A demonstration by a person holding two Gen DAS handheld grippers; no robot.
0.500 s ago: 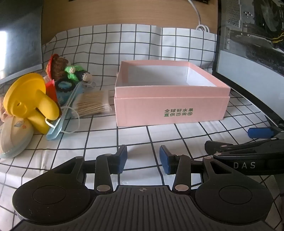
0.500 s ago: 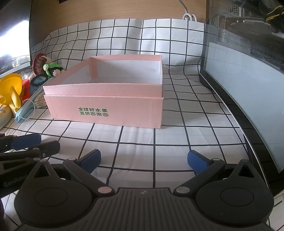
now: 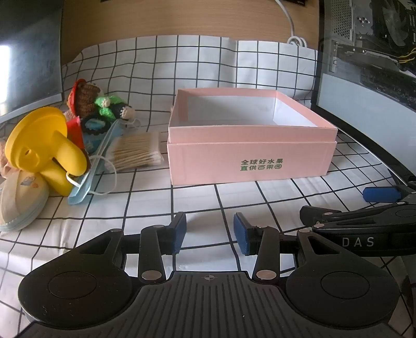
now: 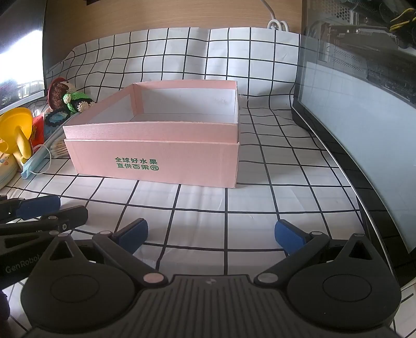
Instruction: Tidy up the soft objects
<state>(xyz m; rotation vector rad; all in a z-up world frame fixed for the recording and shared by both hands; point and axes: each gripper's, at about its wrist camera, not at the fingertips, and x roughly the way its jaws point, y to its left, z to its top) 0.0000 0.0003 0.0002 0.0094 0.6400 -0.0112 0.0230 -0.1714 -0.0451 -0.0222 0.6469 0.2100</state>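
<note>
The pink square cardboard box (image 3: 249, 161) looks matt and smooth, white paper inside. Under it lies a white cloth with black grid lines (image 3: 145, 197), soft and a bit wrinkled. At nine o'clock from the box sit a shiny yellow plastic toy (image 3: 44, 145), fuzzy knitted yarn dolls (image 3: 104, 104), a thin blue cloth face mask (image 3: 88, 182) and wooden cotton swabs in a clear glossy plastic pack (image 3: 135, 153). At twelve o'clock stands a smooth pale wood wall (image 4: 156, 15).
</note>
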